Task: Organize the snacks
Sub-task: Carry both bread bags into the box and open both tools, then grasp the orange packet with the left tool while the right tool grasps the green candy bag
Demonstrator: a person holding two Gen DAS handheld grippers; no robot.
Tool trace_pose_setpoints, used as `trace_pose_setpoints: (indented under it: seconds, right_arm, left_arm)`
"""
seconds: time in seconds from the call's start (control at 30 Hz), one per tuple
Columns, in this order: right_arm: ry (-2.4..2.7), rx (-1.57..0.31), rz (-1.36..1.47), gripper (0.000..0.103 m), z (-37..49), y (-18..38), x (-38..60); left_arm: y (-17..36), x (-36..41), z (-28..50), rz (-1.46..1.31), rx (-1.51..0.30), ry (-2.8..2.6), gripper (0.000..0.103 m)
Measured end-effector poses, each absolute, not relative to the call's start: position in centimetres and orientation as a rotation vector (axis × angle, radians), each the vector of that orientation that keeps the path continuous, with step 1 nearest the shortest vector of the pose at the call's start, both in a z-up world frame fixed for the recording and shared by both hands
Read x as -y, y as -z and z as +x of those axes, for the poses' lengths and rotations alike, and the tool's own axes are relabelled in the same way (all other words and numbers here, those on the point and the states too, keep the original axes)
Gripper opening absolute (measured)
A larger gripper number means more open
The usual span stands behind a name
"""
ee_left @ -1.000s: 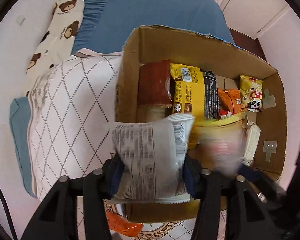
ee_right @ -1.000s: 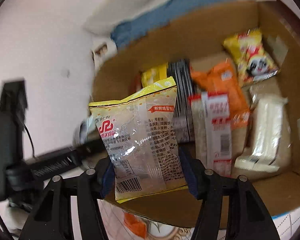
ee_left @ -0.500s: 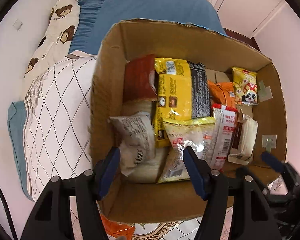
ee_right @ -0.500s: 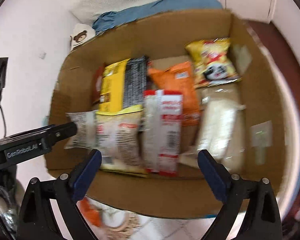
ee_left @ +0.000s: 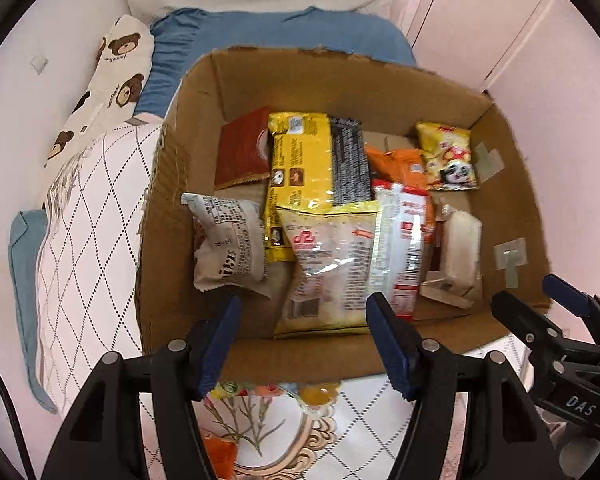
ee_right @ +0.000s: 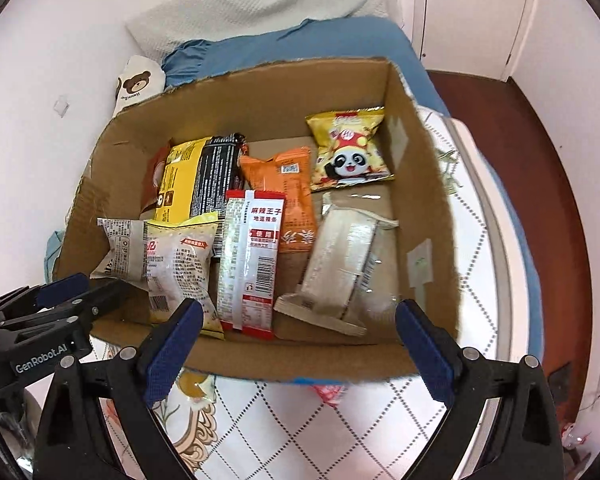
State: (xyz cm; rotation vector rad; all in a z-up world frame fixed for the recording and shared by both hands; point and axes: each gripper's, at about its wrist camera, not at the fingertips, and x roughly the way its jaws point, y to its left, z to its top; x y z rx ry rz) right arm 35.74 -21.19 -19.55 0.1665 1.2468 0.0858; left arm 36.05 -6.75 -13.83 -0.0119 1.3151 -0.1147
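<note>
Left wrist view: left gripper [ee_left: 302, 314] is spread wide and holds nothing; its blue pads [ee_left: 384, 334] hang over the near wall of the cardboard box [ee_left: 300, 354], touching no snack. The right gripper [ee_left: 540, 300] shows at the box's near right corner, also off everything.

Inside the box: grey printed bag [ee_left: 230, 242] at the near left, yellow-edged clear bag [ee_left: 330, 268] just right of it, overlapping the yellow-and-black pack [ee_left: 312, 164] behind. Red-and-white sachet [ee_left: 406, 240] leans on the clear bag's right side. Dark red packet [ee_left: 244, 150] sits far left, orange bag [ee_left: 398, 162] mid-back, panda bag [ee_left: 448, 156] in the far right corner, pale wrapped bar [ee_left: 458, 254] near right.

Progress, my read: most snacks are boxed. At least one is not: an orange wrapper [ee_left: 218, 450] lies on the quilt [ee_left: 88, 216] outside the box's near wall (partly hidden by the gripper frame).

Right wrist view: right gripper [ee_right: 300, 334] is fully spread, empty, pads straddling the near wall of the box [ee_right: 260, 360] without contact. Left gripper [ee_right: 78, 284] sits at the box's near left corner, jaws apart, gripping nothing.

Same contents, clearer: sachet [ee_right: 254, 258] upright-ish at the centre front, clear bag [ee_right: 178, 270] and grey bag [ee_right: 120, 254] to its left, bar [ee_right: 342, 262] to its right, panda bag [ee_right: 350, 152] against the far right wall, orange bag [ee_right: 286, 190] behind the sachet.

A red-and-white wrapper [ee_right: 328, 394] peeks from under the box's near edge (cannot tell what it is). So a couple of pickups look left, plus maybe straightening the overlapped front row.
</note>
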Motion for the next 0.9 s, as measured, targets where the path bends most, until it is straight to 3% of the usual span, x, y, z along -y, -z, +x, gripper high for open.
trace_pose_setpoints:
  seconds: [0.57, 0.9]
  right_arm:
    - [-0.036, -1.001, 0.098, 0.099, 27.5, 11.1, 22.2]
    - [-0.07, -0.943, 0.142, 0.099, 24.1, 8.2, 22.2]
  left_arm:
    - [6.5, 8.7, 28.0, 0.027, -1.017, 0.128, 0.063]
    - [3.8, 8.5, 24.9, 0.023, -0.931, 0.124, 0.063]
